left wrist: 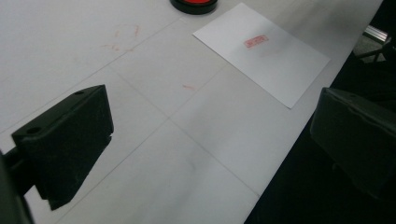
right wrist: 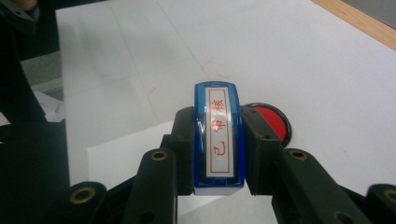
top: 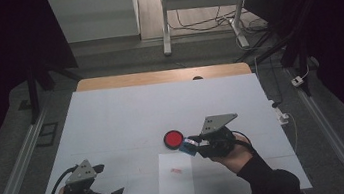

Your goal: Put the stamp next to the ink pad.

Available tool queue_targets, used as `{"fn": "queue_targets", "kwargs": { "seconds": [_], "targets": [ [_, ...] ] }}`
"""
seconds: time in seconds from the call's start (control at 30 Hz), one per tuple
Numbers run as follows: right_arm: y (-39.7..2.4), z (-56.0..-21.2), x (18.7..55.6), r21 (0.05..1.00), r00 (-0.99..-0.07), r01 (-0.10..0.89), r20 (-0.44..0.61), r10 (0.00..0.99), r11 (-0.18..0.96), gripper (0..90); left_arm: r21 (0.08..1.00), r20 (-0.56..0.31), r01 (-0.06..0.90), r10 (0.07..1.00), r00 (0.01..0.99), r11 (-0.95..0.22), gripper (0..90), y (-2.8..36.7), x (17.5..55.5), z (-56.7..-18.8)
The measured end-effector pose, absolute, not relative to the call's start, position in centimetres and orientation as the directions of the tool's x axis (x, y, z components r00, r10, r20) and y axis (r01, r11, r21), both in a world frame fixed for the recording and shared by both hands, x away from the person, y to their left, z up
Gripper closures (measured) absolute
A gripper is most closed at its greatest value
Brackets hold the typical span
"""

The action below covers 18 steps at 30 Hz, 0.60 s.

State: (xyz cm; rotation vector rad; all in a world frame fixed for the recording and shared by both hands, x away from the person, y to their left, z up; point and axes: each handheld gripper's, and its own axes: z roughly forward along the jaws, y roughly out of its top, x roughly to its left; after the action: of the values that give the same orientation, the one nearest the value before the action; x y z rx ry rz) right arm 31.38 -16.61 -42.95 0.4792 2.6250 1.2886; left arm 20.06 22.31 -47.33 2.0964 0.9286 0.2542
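Stamping job, mid-way. Right gripper point(right wrist: 218, 154) clenched on blue stamp point(right wrist: 218, 135), just right of red ink pad point(top: 173, 138). Paper point(top: 175, 175) near, already marked once. Left gripper point(top: 101, 183) released, holding nothing. Next, probably: stamp down onto pad.

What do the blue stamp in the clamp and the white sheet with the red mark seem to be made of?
The blue rectangular stamp looks like glossy moulded plastic: it glints along its edges. The white rectangular sheet looks like matte paper: thin, flat, with a red imprint.
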Motion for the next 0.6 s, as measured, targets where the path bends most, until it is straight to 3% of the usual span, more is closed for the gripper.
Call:
{"fn": "queue_targets", "kwargs": {
  "seconds": [0.6],
  "targets": [
    [-18.8,-43.9,33.2,0.756,-0.883,0.253,-0.075,0.463,0.604,68.8,0.736,-0.084,0.55,0.754,0.651,-0.394,0.0,23.6,18.8,-47.5]
  ]
}}
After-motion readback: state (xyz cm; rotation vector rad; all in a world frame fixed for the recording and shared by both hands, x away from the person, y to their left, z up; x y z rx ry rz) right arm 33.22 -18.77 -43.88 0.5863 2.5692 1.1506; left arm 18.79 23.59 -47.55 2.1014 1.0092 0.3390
